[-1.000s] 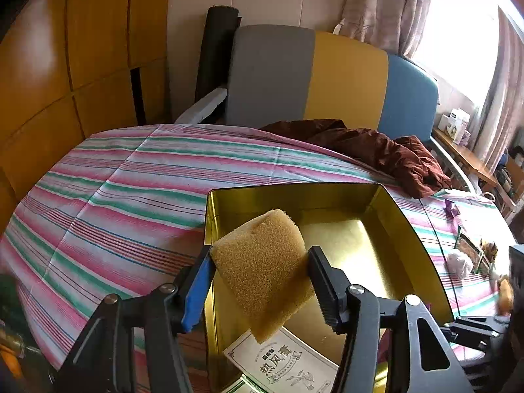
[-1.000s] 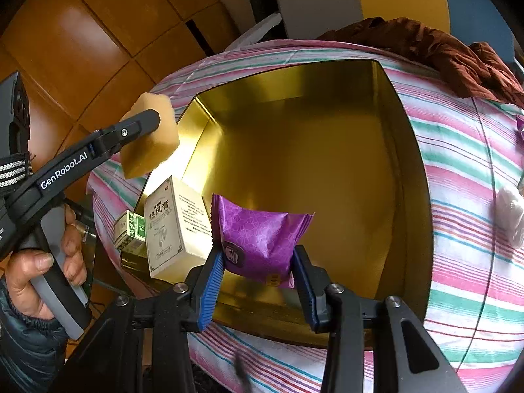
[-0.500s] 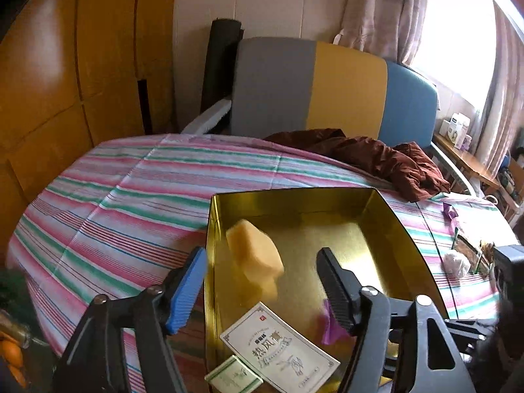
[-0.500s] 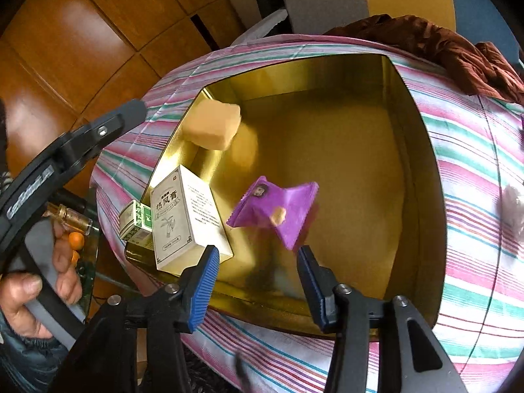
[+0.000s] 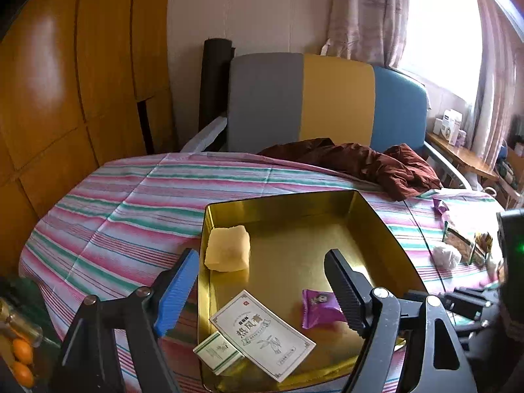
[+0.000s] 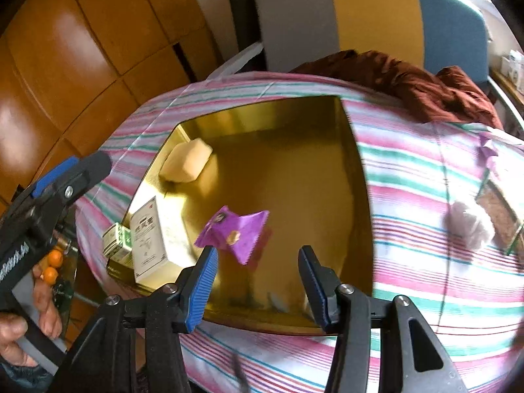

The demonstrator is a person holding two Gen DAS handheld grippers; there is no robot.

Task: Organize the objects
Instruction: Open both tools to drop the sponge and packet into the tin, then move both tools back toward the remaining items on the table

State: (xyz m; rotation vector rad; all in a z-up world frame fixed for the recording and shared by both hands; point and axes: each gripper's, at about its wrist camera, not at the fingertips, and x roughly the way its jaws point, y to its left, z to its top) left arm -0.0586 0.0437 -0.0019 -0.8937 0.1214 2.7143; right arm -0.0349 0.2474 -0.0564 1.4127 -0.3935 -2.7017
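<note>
A striped cloth [image 5: 137, 203] covers the bed, wood panels [image 5: 65, 91] behind. In the shiny gold tin [image 5: 376, 222] lie a porous yellow sponge [image 5: 228, 252] and crinkly purple packet [image 6: 234, 234]. The left gripper [image 5: 262, 281] and right gripper [image 6: 257, 281] have just been opening, jaws apart, nothing between.

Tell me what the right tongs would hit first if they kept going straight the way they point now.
Most likely the purple snack packet, lying in the gold tin just ahead of the open right tongs. Depth is unclear, so they may pass beside it and meet the tin's bare floor.
</note>
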